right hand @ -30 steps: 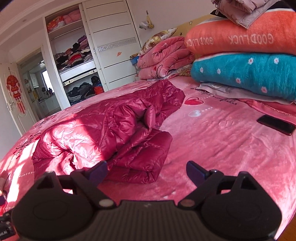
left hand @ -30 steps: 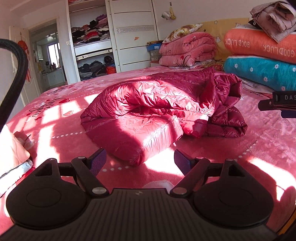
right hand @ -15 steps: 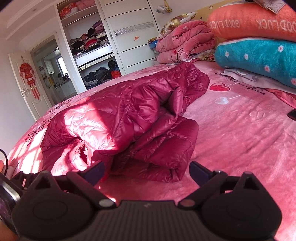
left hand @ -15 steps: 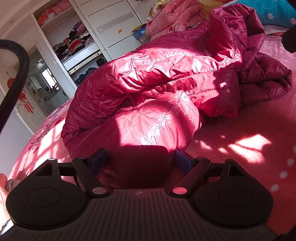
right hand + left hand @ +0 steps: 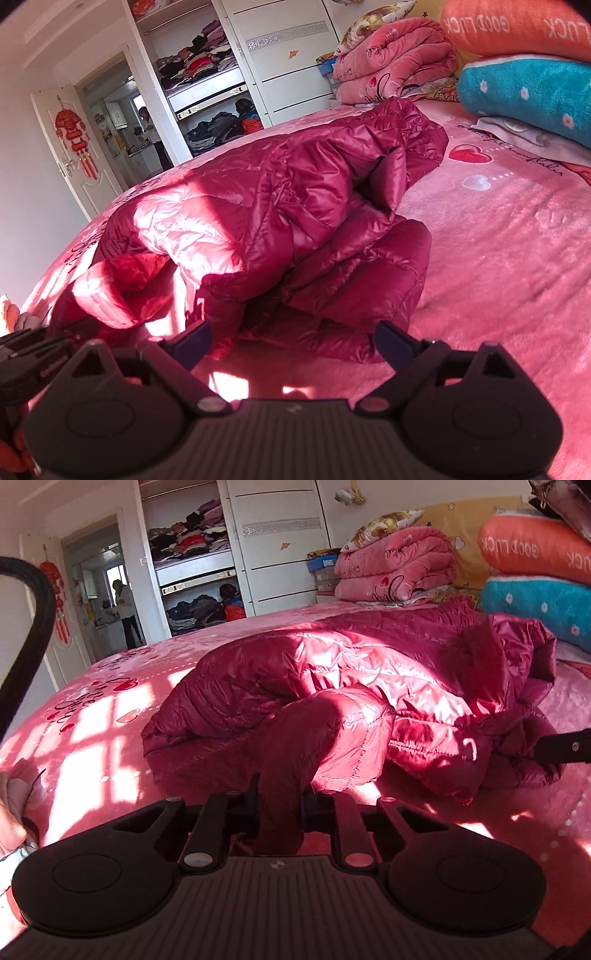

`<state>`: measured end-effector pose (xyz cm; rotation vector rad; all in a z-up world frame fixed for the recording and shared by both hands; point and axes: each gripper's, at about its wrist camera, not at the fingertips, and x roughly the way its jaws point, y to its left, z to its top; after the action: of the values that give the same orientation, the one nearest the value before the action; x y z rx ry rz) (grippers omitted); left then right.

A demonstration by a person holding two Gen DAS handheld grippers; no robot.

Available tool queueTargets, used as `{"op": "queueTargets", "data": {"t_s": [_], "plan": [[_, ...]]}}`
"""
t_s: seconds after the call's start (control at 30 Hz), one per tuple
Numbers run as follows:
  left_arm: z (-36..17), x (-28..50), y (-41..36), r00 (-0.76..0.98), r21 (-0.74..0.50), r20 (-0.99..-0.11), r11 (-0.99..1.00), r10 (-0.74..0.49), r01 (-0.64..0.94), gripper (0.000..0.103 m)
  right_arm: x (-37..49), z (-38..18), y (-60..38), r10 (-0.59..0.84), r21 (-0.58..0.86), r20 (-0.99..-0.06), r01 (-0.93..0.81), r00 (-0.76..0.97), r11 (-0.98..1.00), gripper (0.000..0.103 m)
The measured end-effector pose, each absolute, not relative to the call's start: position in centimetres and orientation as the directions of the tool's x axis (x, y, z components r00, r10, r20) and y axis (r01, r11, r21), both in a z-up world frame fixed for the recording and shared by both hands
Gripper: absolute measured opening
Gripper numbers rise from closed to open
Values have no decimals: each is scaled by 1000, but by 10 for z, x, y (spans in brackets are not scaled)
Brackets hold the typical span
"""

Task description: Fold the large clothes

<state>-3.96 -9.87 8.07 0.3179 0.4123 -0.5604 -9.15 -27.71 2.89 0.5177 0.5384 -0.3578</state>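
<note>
Since a moment ago, the shiny dark-red puffy jacket (image 5: 332, 686) is being pinched by the closing left gripper (image 5: 280, 808), and should be lifted slowly while the right gripper (image 5: 291, 339) is kept wide apart and empty.

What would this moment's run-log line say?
left gripper: closing on red puffer jacket sleeve | right gripper: open, empty, near jacket | jacket: crumpled on pink bedspread

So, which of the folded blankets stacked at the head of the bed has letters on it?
The orange blanket, top of the stack; the teal blanket beneath has only flowers.
</note>
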Motion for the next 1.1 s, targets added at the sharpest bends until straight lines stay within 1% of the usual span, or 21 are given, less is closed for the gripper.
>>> {"op": "queueTargets", "data": {"t_s": [0.1, 0.17, 0.27, 0.37, 0.53, 0.7, 0.8, 0.93, 1.07, 1.1], "plan": [[104, -57, -52, 774, 126, -441, 822, -455, 556, 18, -92, 30, -276, -173, 380, -559, 436, 811, 816, 92], [121, -67, -15, 772, 60, -440, 842, -459, 536, 17, -92, 32, -273, -161, 380, -552, 419, 818, 825, 92], [141, -88, 33, 785, 32, -427, 859, -450, 510, 17, -92, 34, -268, -136, 386, -539, 387, 832, 837, 92], [153, -109, 78, 780, -18, -437, 871, -448, 490, 17, -94, 34, -263, -110, 402, -532, 365, 840, 840, 92], [168, -151, 147, 775, -62, -455, 884, -439, 464, 17, -97, 30, -261, -77, 447, -540, 363, 838, 818, 93], [175, -192, 209, 773, -78, -484, 899, -411, 430, 18, -103, 28, -261, -86, 470, -559, 401, 824, 787, 93], [171, -208, 235, 766, -84, -507, 907, -395, 412, 18, -110, 29, -261, -99, 479, -566, 424, 818, 769, 93], [156, -228, 266, 720, -105, -569, 903, -398, 416, 20, -120, 31, -260, -141, 456, -572, 456, 808, 764, 93], [151, -232, 259, 682, -90, -598, 881, -421, 464, 24, -126, 28, -267, -157, 471, -580, 486, 799, 736, 93], [158, -230, 252, 675, -80, -601, 872, -429, 483, 24, -127, 28, -268, -161, 473, -582, 492, 797, 731, 93]]}}
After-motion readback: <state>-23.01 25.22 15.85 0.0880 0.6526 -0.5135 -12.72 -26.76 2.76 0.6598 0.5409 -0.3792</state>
